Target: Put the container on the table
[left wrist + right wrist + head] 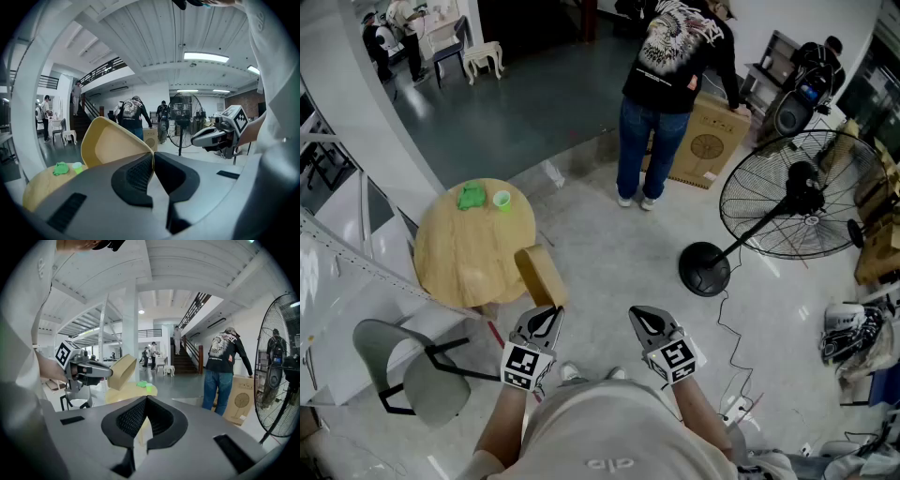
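Note:
A tan-yellow open container [540, 274] hangs in the air just off the right edge of the round wooden table [464, 253]. My left gripper [547, 315] is shut on its rim. In the left gripper view the container [110, 143] stands tilted above the closed jaws of the left gripper [153, 157], with the table [40, 185] low at the left. My right gripper [643, 317] is shut and holds nothing, a little to the right of the left one. From the right gripper [146, 399] I see the container [121, 371] over the table [123, 393].
A green cloth [471, 196] and a small green cup [502, 199] lie on the table's far side. A grey chair [417, 370] stands at the near left. A person [670, 84], a cardboard box [708, 141] and a standing fan [792, 202] are ahead and to the right.

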A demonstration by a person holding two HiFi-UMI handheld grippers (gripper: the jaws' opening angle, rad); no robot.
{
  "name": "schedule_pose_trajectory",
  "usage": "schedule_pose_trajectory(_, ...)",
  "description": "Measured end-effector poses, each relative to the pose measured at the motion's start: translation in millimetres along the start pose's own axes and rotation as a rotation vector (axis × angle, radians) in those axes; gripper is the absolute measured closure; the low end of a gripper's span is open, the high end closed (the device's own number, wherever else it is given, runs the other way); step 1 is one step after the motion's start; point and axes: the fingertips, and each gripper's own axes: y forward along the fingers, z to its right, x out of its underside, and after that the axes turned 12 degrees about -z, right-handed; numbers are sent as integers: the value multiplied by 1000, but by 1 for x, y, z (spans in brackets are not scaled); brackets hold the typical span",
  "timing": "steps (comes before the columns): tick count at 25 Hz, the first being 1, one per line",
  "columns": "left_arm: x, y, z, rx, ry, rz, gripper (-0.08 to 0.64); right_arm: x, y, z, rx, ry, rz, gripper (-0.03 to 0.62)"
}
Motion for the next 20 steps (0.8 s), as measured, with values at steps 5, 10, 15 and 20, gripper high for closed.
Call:
schedule_pose_trajectory(5, 3, 0, -14, 9, 9, -4, 531, -14, 17, -5, -7, -6, 1, 568)
schedule_pose_trajectory(10, 9, -11, -33, 28, -2, 3, 531, -27, 32, -20, 9, -9, -6, 566)
schedule_pose_trajectory(15, 27, -15, -53, 30, 18, 1, 531, -35, 44, -23, 49, 6, -2, 566)
schedule_pose_trajectory(20, 47, -16, -75, 23, 3, -41, 531, -34, 58, -25, 70, 18, -21, 568)
